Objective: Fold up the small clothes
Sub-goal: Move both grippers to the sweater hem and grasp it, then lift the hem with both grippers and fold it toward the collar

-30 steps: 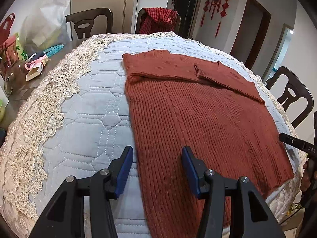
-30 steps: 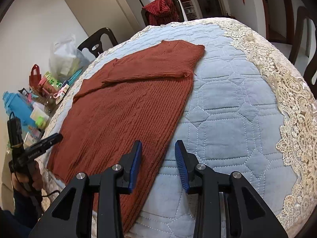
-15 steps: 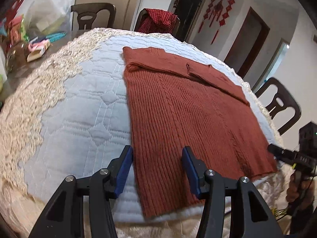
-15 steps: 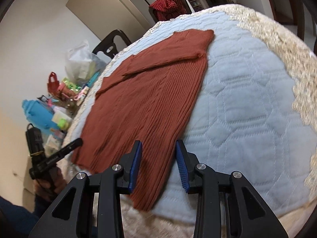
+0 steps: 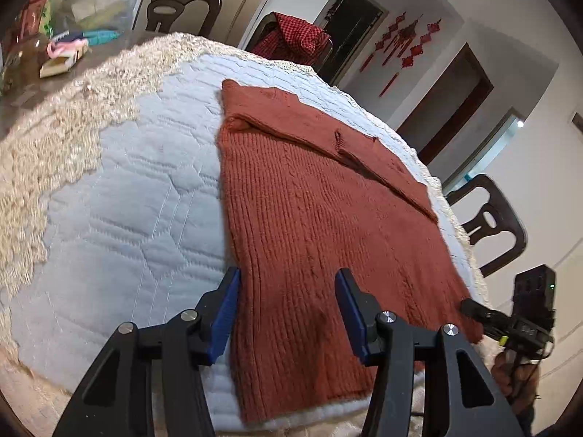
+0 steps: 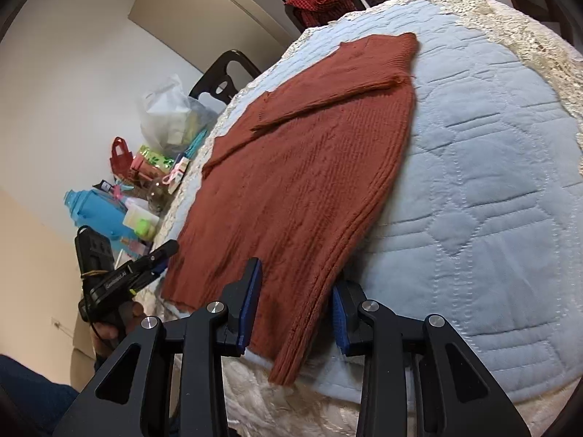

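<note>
Both my grippers — left gripper [image 5: 288, 313], right gripper [image 6: 297, 306] — jaws apart astride sweater [image 5: 320, 218] hem corners, nothing clamped; I risk pinching quilt [image 5: 138, 196] too — hem lies flat.

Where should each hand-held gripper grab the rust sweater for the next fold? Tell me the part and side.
Probably the near hem corners of the rust sweater, from the table's near edge: sleeves are already folded across the top, and the left hand-held gripper and right hand-held gripper each straddle a corner.

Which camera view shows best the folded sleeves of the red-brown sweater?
The left wrist view: both folded sleeves lie plainly across the sweater, cuffs meeting near the middle. The right wrist view shows them too, but farther off and more slanted.
</note>
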Demonstrator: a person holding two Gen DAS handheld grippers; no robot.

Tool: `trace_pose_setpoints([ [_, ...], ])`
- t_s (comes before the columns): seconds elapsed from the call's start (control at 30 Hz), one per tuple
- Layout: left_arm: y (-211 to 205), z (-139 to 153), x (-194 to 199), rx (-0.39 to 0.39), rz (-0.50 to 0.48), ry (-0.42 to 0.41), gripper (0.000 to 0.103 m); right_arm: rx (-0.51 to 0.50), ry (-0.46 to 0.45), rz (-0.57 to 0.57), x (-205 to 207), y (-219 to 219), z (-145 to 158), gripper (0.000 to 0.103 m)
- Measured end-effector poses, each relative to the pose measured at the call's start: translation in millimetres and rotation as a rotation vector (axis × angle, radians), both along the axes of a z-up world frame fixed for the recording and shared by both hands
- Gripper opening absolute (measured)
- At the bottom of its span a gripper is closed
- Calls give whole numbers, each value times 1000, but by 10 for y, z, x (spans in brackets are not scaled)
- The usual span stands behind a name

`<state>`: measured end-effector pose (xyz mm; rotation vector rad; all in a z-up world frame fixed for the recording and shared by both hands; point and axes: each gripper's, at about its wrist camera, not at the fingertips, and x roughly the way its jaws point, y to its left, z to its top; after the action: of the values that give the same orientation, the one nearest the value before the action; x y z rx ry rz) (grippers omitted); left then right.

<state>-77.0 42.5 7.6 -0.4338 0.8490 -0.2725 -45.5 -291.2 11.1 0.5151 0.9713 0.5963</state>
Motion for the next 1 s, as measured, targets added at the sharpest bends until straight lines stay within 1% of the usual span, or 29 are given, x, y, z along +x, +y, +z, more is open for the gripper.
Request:
trace_pose_setpoints([
  [0.07, 50, -19, -82, -54, -5, 16, 54, -7, -6, 8, -41, -1, -2, 33],
  [0.13, 85, -31, -147, -95, -11, 31, 54, -19, -1, 10, -71, -19, -19, 23],
  [0.17, 90, -37, -177, -109, -12, 35, 54, -15, 4, 6, -76, -38, -26, 22],
  [0.33, 18, -32, -122, -101, -24, 27, 54, -15, 5, 17, -47, 0, -20, 21],
  [0.37, -6, -26, -102, -92, -28, 23, 51, -16, 5, 20, -34, 18, -24, 21],
  [0.4, -24, -30, -82, -90, -40, 24, 36, -17, 4, 20, -27, 25, -24, 19],
  [0.43, -37, -56, -57, -93, -48, 36, 23, -18, 3, 19, -28, 20, -25, 14],
  [0.5, -36, -99, -38, -86, -45, 43, 14, -20, 3, 9, -45, -1, -29, 8],
  [0.6, -5, -71, -51, -92, -54, 31, 13, -14, 2, -10, -83, -52, -32, 7],
  [0.7, 22, 34, -99, -95, -62, -13, 12, 15, -14, -26, -110, -120, 25, 6],
  [0.87, 95, 272, -212, -158, -74, -88, 12, 83, -102, -30, -210, -260, 299, 5],
  [0.93, 137, 371, -288, -186, -79, -115, 12, 95, -131, -31, -267, -306, 405, 5],
  [1.0, 157, 483, -389, -183, -82, -149, 12, 111, -165, -25, -347, -344, 516, 5],
])
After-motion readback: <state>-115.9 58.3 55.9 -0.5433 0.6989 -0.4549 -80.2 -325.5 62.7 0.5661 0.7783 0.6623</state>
